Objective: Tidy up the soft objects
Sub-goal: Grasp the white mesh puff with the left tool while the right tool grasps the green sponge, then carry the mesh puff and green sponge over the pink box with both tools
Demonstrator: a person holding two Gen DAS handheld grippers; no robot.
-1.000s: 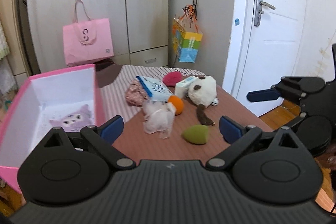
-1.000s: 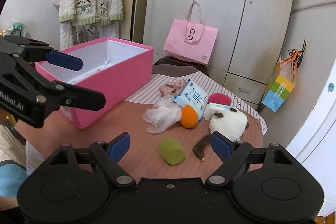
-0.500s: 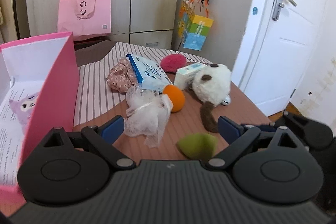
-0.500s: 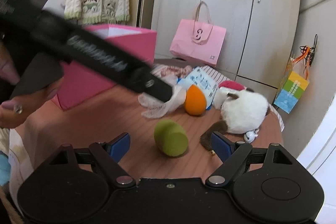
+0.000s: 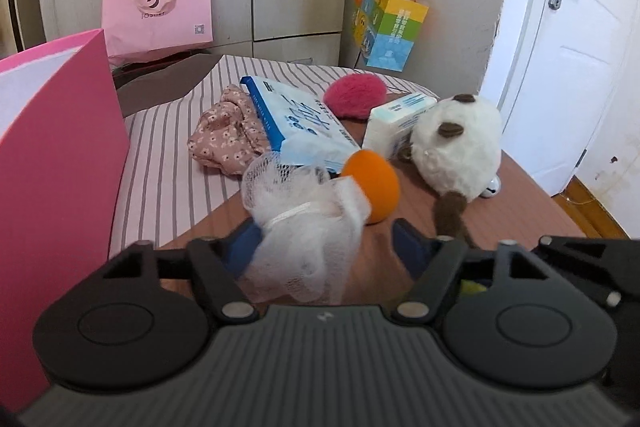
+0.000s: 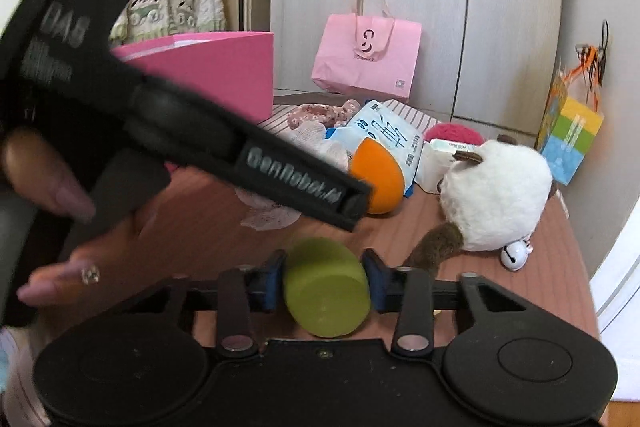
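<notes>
My right gripper is shut on a green sponge, its blue pads pressing both sides just above the brown table. My left gripper is closing around a white mesh bath pouf. The left pad touches the mesh and the right pad stands clear of it. An orange sponge lies just behind the pouf. In the right wrist view the left gripper's black finger crosses in front of the pouf, held by a hand. A tall pink box stands at the left.
Behind the pouf lie a floral cloth, a blue-and-white tissue pack, a red fluffy pad, a small white carton and a white plush toy with a brown tail. A pink bag and a white door stand beyond.
Both grippers came down and forward. The right jaws shut on the green sponge. The left jaws narrowed around the mesh pouf, which now sits between them.
</notes>
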